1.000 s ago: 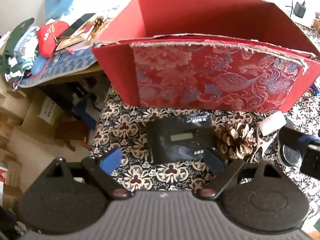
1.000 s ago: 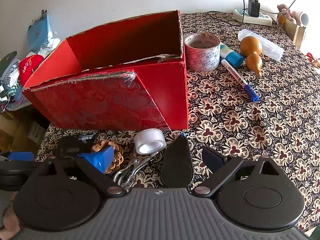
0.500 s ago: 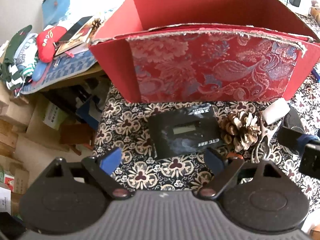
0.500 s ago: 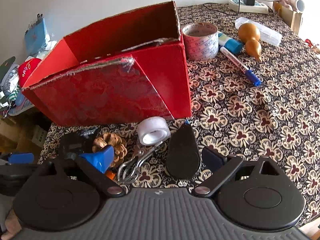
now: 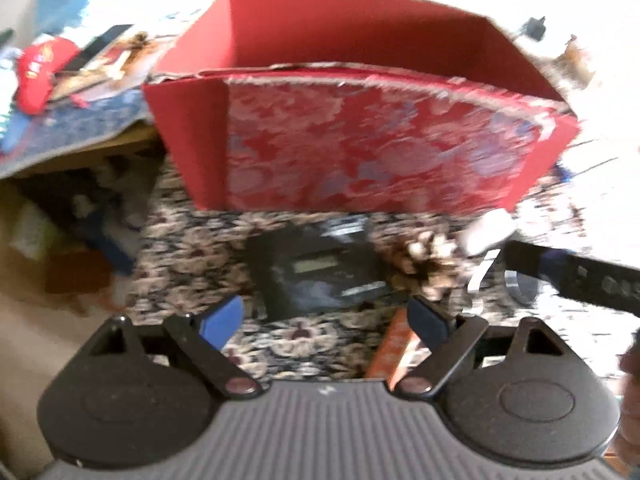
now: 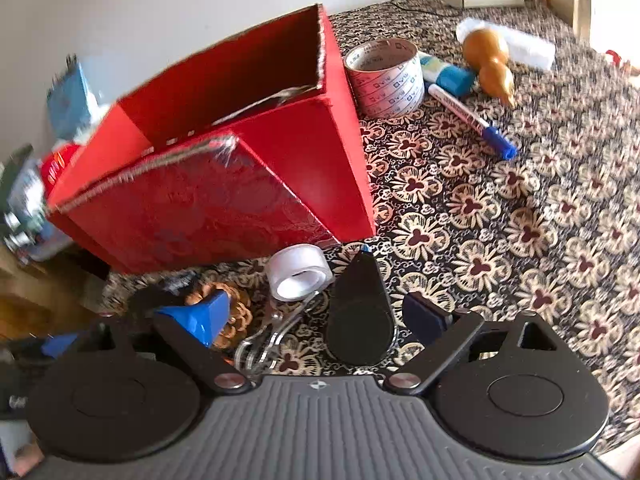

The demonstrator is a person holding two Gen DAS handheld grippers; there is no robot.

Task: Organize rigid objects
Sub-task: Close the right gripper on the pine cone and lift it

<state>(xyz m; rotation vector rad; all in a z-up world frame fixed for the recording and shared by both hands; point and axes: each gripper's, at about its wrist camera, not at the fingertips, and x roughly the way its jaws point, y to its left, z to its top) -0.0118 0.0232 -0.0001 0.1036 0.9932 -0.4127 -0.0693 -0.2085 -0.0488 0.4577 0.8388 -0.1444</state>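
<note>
Floral-clothed bench [image 6: 520, 208] carries a black card device [image 5: 316, 276] beside a pinecone [image 5: 428, 258], before the red box [image 5: 360, 152]. Left claw [image 5: 324, 320] and right claw [image 6: 316, 316] hover spread, empty; picking one comes next, I judge.

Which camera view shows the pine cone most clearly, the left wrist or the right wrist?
The left wrist view is better: the pine cone lies whole beside the black device, though blurred. In the right wrist view the right gripper has a blue finger covering most of it.

Brocade-faced cardboard box [image 6: 208, 184], glossy clear tape roll [image 6: 300, 272], patterned tablecloth [image 6: 500, 220].
</note>
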